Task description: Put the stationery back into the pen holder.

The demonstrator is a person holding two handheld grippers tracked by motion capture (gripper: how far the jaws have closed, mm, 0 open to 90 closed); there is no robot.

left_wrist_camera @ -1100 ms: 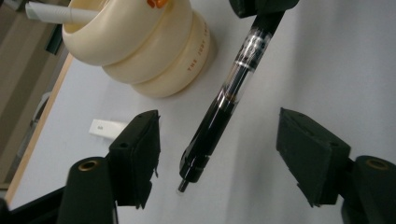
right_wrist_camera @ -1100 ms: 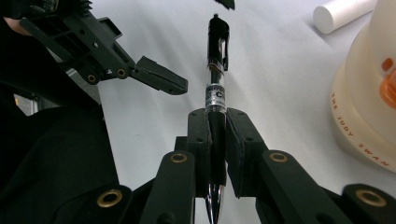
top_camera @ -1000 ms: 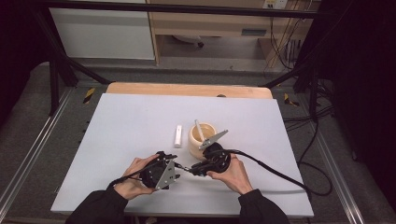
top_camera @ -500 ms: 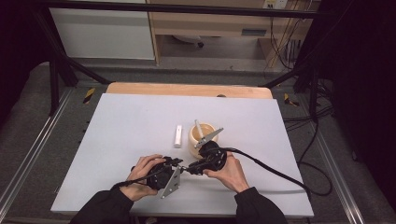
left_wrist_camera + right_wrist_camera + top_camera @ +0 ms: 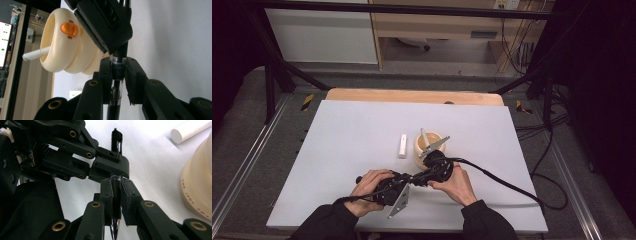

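Desk [image 5: 342, 150]: pale sheet over a wooden top, mostly bare; wide free room to the left and along the near edge, both hands working near the front centre.

Cream ribbed cup [image 5: 428, 145] stands just beyond the hands, a white stick leaning out of it; a short white cylinder [image 5: 402, 145] lies just left of the cup, apart from it.

Pen [image 5: 117, 71]: dark, slim, metal-banded. It spans between the two tools, long axis roughly level and running left-right across the desk, clear of the surface.

Right tool [image 5: 430, 172]: jaws fully closed on one end of the pen; right gripper view shows the pads [image 5: 107, 195] clamped on the barrel, shiny tip poking out behind.

Left tool [image 5: 399, 181]: jaws have just been closing and now press on the other end of the pen; left gripper view shows both pads on the banded section.

Judgement: the two tools face each other nose to nose along the pen's axis, so any pull-apart goes straight along that line. Room is ample leftward; rightward the cup sits close behind the right tool.
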